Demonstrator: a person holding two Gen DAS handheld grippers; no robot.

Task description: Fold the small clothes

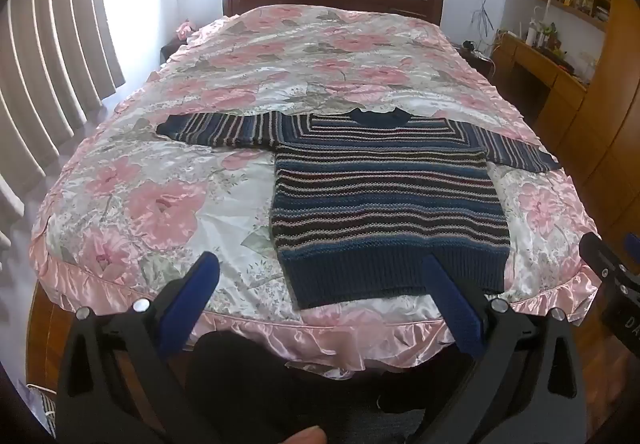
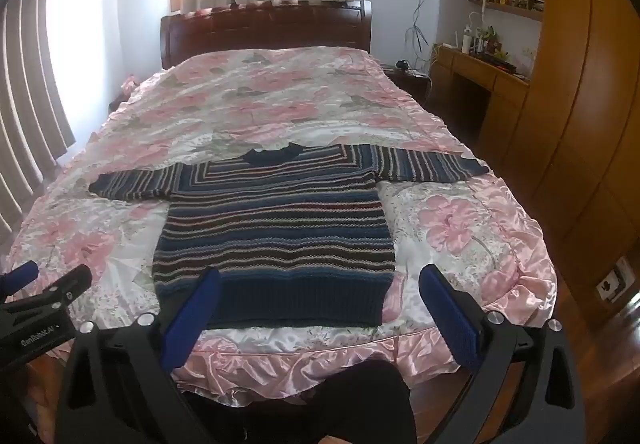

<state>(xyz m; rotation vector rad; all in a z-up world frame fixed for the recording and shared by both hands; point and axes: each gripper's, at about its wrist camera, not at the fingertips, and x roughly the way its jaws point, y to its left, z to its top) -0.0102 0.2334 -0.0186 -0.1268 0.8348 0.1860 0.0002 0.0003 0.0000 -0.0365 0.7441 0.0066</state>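
The striped sweater (image 1: 384, 200) lies flat mid-frame, unfolded. The left gripper (image 1: 320, 284) and right gripper (image 2: 320, 292) hang spread and empty; next likely pinching a sleeve (image 1: 216, 130).

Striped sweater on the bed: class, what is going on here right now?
A person holds a two-finger gripper in each hand at the foot of a bed. A striped sweater lies flat on the floral bedspread, sleeves spread out, collar toward the headboard. The left gripper and the right gripper both hang open above the hem, touching nothing. No fold has been made yet.
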